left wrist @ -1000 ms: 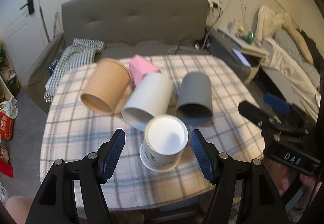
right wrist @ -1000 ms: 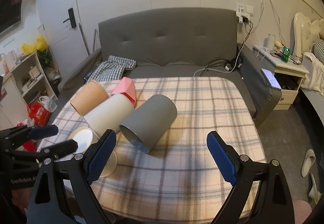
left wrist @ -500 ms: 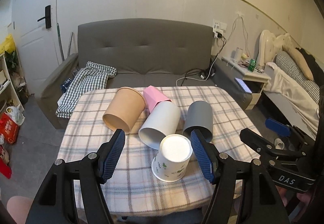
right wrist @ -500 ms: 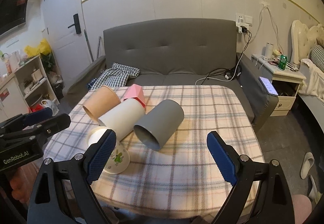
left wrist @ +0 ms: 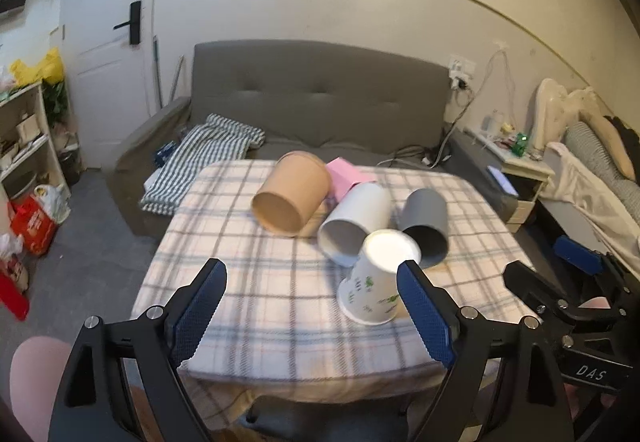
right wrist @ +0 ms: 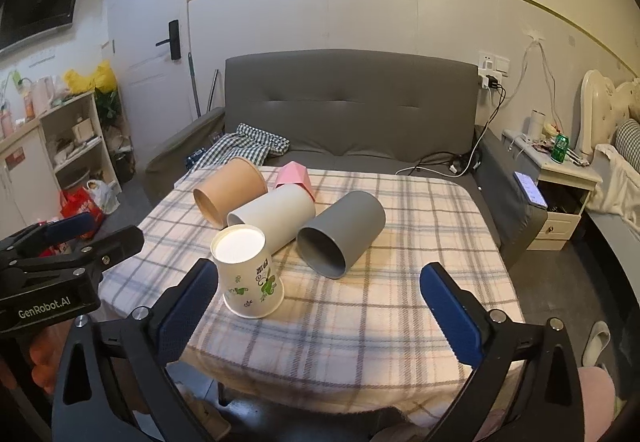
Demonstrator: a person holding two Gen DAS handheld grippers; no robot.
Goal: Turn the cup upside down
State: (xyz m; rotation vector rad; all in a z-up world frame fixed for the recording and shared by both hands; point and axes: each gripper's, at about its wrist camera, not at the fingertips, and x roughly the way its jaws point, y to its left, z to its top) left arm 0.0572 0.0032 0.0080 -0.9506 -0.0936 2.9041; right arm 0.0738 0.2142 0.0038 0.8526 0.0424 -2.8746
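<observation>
Right wrist view: paper cup (right wrist: 249, 275) sits upside down near the table's (right wrist: 400, 302) front edge. Both the left gripper (left wrist: 312, 316) and right gripper (right wrist: 320, 306) have backed off, jaws apart, empty, so the flip looks done.

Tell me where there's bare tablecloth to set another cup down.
Free: right of the grey cup out to the table edge, and the near strip before the printed paper cup. Crowded: the back left, where the cups lie bunched.
</observation>
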